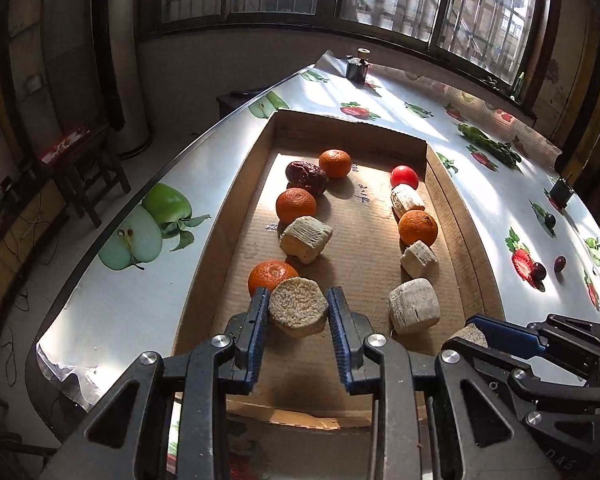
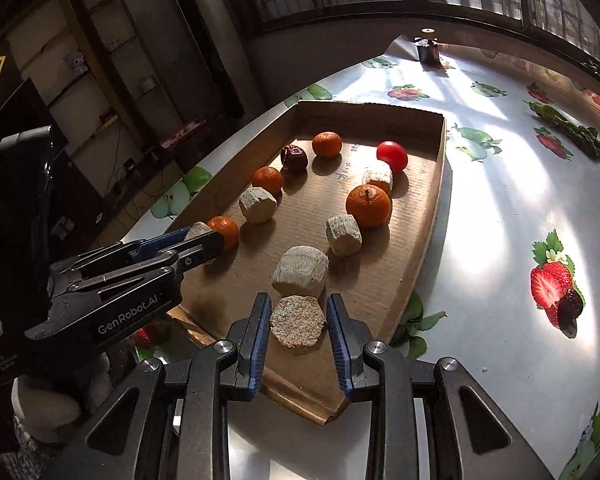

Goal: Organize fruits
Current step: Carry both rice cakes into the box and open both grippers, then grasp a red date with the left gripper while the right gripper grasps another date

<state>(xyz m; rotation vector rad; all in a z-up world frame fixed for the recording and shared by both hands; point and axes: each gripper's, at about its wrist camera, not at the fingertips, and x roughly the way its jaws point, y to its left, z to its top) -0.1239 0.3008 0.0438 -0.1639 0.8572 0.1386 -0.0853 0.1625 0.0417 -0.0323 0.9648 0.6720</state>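
Note:
A shallow cardboard tray [image 1: 220, 240] [image 2: 420, 248] holds several oranges, pale beige chunks, a dark red date [image 1: 306, 176] [image 2: 294, 157] and a red tomato [image 1: 404, 176] [image 2: 392, 155]. My left gripper [image 1: 298, 312] is shut on a beige chunk [image 1: 298, 307] at the tray's near left, beside an orange [image 1: 270, 276]. My right gripper [image 2: 298, 322] is shut on another beige chunk [image 2: 298, 322] at the tray's near end; it also shows in the left wrist view [image 1: 476, 334]. The left gripper shows in the right wrist view [image 2: 204, 238] next to an orange [image 2: 225, 231].
The table has a glossy fruit-print cloth [image 1: 520, 200] [image 2: 500, 220]. A green leafy sprig [image 1: 488, 144] [image 2: 568, 128] lies at the far right. A small dark jar [image 1: 358, 66] [image 2: 428, 50] stands at the far edge. A dark date [image 1: 560, 264] lies on the cloth right of the tray.

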